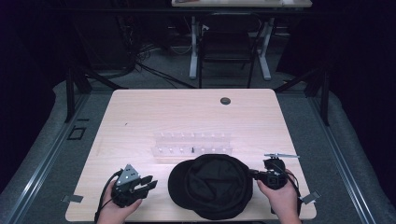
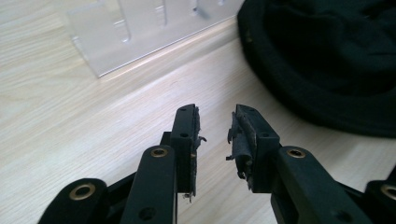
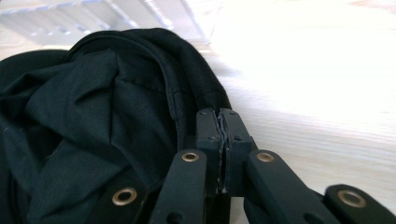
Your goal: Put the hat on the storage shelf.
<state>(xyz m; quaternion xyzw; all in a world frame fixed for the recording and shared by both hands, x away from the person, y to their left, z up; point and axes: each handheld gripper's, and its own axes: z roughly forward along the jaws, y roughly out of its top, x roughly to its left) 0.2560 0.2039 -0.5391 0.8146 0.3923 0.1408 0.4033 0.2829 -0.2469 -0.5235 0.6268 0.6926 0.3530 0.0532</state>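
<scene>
A black cloth hat (image 1: pixel 210 186) lies opening-up at the near middle of the wooden table (image 1: pixel 140 116). My left gripper (image 1: pixel 152 183) rests on the table just left of the hat, open, with nothing between its worn pads (image 2: pixel 240 135). In the left gripper view my left gripper (image 2: pixel 215 116) points past the hat's rim (image 2: pixel 280 88). My right gripper (image 1: pixel 252 174) sits at the hat's right edge, jaws shut. In the right gripper view my right gripper (image 3: pixel 220 114) touches the hat (image 3: pixel 93 116) at its rim, and I see no cloth between the pads.
A clear plastic rack (image 1: pixel 191 144) with small pegs stands just behind the hat, also close ahead of the left gripper (image 2: pixel 140 32). A thin metal tool (image 1: pixel 280 155) lies by the right hand. A cable hole (image 1: pixel 225 101) is at the table's far side; a chair (image 1: pixel 226 42) stands beyond.
</scene>
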